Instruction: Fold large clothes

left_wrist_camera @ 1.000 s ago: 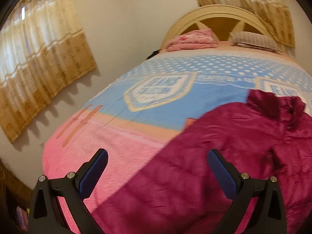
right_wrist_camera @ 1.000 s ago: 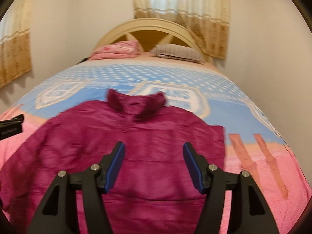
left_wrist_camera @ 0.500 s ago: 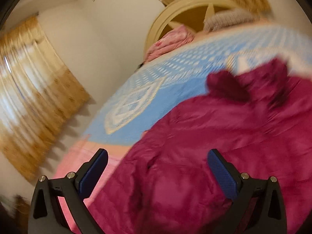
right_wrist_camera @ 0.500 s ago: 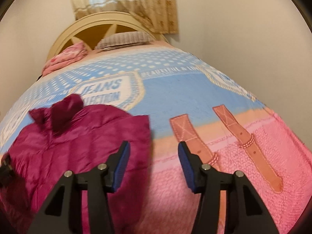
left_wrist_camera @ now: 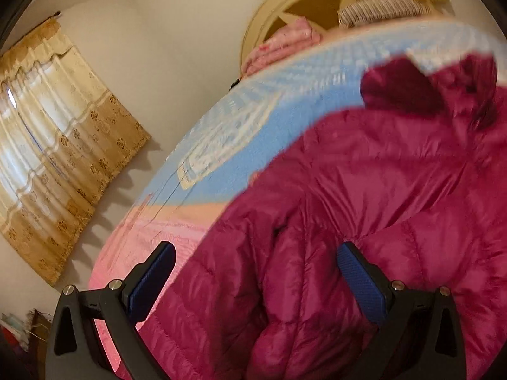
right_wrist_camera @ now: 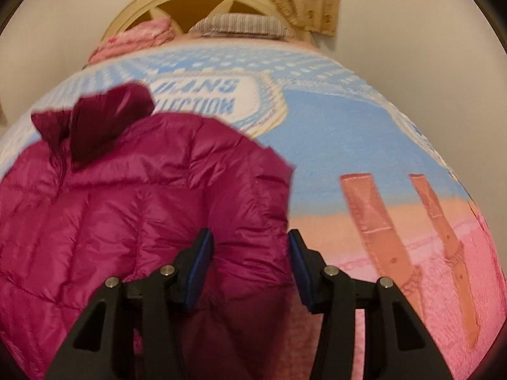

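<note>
Spreading wide, the left gripper (left_wrist_camera: 255,264) jaws frame the magenta puffer jacket (left_wrist_camera: 364,209); the right gripper (right_wrist_camera: 250,256) jaws, narrower, straddle its side edge (right_wrist_camera: 286,190), having swung back from bare blanket. Open bed (right_wrist_camera: 364,145) lies rightward, its bedspread badge (right_wrist_camera: 218,101) lettered "...LECTION".

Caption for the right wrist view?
Open right gripper straddling the edge of a magenta puffer jacket on a patterned bedspread.

Both wrist views look close along the bed (left_wrist_camera: 221,145) toward its headboard (right_wrist_camera: 190,3).
</note>
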Demonstrator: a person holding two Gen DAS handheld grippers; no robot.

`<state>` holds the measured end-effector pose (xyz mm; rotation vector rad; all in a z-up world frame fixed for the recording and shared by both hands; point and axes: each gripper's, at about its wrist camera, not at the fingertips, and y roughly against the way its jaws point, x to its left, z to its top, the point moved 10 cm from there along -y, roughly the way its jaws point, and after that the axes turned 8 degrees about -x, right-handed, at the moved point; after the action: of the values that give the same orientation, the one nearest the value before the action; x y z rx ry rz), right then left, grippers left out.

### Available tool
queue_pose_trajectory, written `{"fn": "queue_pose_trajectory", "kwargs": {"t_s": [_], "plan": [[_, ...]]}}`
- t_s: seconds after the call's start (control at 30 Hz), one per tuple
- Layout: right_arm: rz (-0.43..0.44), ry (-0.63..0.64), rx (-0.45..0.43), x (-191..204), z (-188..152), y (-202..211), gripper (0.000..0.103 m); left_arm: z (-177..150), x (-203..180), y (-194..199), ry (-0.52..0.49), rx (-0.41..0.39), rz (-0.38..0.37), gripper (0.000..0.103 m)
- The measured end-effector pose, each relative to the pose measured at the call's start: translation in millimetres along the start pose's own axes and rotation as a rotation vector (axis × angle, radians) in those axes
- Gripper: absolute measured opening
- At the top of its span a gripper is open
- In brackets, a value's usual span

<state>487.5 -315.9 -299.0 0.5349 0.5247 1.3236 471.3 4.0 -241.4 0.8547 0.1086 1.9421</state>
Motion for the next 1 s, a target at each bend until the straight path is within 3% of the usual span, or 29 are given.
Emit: {"fn": "queue_pose_trajectory", "kwargs": {"t_s": [0.13, 0.23, 0.3, 0.47, 0.53, 1.0], "plan": [[-0.007, -0.103, -0.087, -22, 15, 43, 0.051, 40, 13, 39, 0.095, -0.106, -0.063, 0.102], [0.072, -0.134, -0.130, -9, 22, 69, 0.051, 55, -7, 48, 0.117, -0.099, -0.159, 0.102], [0.146, -0.113, -0.110, 14, 17, 70, 0.051, 51, -26, 41, 0.103, -0.066, -0.189, 0.102], [0.171, -0.049, -0.011, 47, -23, 39, 0.051, 10, -64, 1, -0.005, 0.015, -0.135, 0.102], [0.166, -0.026, 0.006, 49, -35, 28, 0.051, 0, -69, -7, 0.010, 0.033, -0.166, 0.102], [0.100, 0.047, 0.030, 56, -37, 24, 0.051, -6, -73, -14, 0.023, 0.038, -0.176, 0.102]]}}
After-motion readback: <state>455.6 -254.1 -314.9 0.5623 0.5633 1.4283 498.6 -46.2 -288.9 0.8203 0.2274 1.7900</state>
